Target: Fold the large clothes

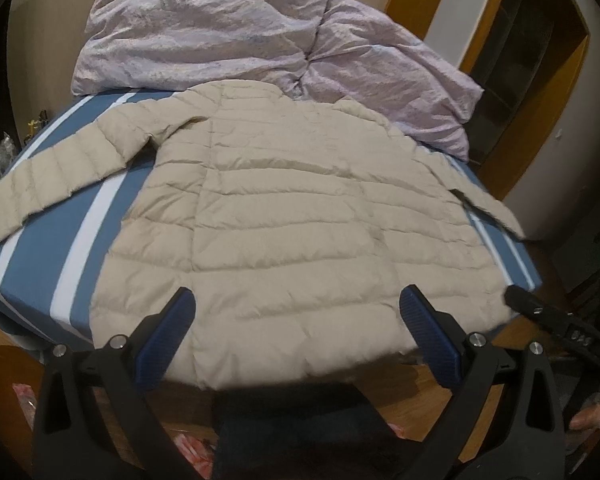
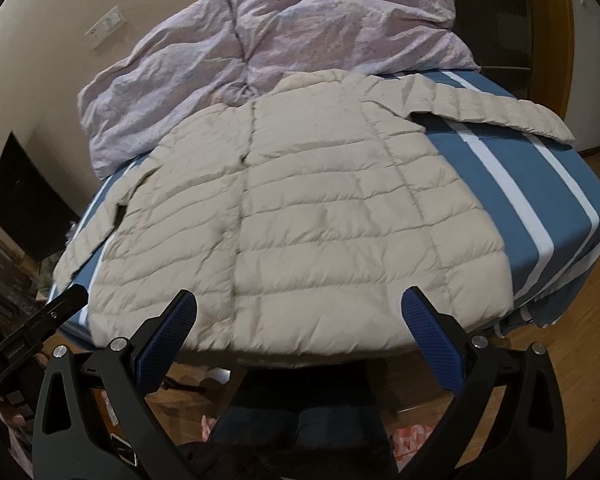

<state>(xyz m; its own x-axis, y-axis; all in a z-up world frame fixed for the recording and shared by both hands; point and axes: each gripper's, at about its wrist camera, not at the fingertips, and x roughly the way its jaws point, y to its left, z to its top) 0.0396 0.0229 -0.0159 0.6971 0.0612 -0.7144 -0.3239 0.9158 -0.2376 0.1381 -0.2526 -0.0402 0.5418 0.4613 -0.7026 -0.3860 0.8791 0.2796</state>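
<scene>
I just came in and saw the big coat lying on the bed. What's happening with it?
A person is holding a gripper in each hand and getting ready to fold the coat. It lies flat on the striped bed, sleeves spread out, with a rumpled duvet behind it. The left gripper and the right gripper are both open, held near the coat's bottom edge. Neither has hold of it, so no fold has been made.

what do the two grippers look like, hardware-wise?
Both match: the left gripper and right gripper have black angular frames, silver pivot bolts, and fingers faced with blue ribbed pads. No cables or sleeves visible.
</scene>
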